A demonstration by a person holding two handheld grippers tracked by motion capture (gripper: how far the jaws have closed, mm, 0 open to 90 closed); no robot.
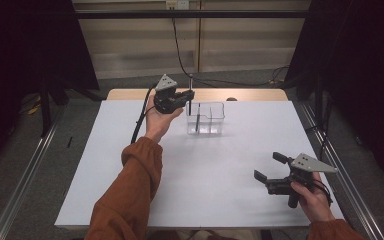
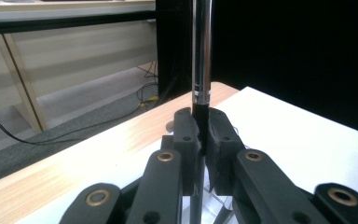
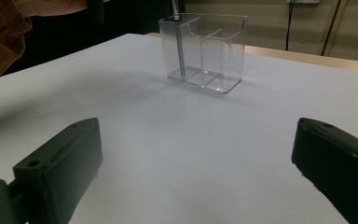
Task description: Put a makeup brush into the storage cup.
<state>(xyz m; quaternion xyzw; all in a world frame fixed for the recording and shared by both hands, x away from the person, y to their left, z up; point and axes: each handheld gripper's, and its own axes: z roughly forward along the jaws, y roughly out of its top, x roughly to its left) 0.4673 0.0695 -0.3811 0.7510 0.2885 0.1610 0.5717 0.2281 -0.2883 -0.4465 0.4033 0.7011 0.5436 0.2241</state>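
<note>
- My left fingers [image 2: 200,140] are clenched on a pen [image 2: 201,56], held upright, most of its barrel rising above them and its lower end down inside the clear holder [image 1: 206,119] just below.
- The pen's tip sits in the holder's left compartment, near the divider; if I tilt my wrist, the barrel could lever against the rim and tip the light holder.
- Letting go too high, I judge the pen may drop hard, bounce, or lean out over the wall.
- My right fingers [image 1: 271,166] are released and spread wide, holding nothing, well apart from the holder over the white surface [image 1: 215,180], so nothing steadies it.
</note>
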